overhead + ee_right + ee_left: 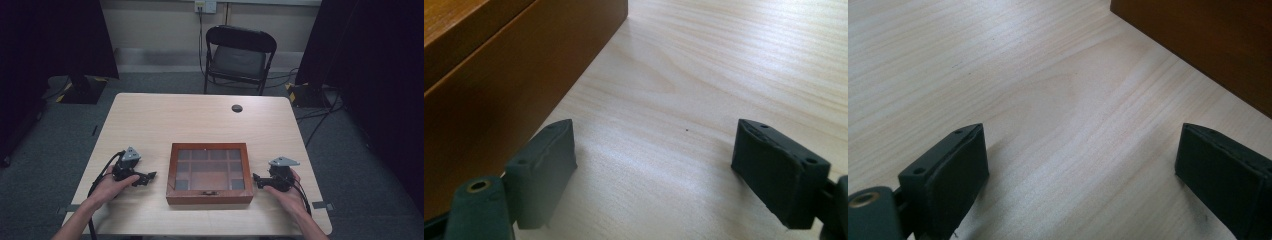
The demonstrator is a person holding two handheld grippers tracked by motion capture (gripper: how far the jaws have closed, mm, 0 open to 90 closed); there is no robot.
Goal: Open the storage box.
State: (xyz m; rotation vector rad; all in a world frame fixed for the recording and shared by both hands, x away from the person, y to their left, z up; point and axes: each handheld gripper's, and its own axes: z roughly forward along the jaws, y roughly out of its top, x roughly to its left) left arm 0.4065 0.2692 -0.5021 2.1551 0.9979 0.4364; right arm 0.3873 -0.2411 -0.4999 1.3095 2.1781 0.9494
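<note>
Now both pairs of jaws stand wide apart with only bare tabletop between them. Between the left gripper [148, 176] and the right gripper [256, 180] lies a brown wooden box [209, 173], its glass lid closed over a grid of compartments, a small clasp on its near side. It sits near the table's [170, 115] near edge, just beside each gripper, touching neither.

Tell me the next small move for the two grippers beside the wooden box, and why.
Probably bring one gripper round to the small clasp on the front wall of the wooden box. The lid looks shut, the left gripper and right gripper rest on the table at either side of the box, both open and empty.
</note>
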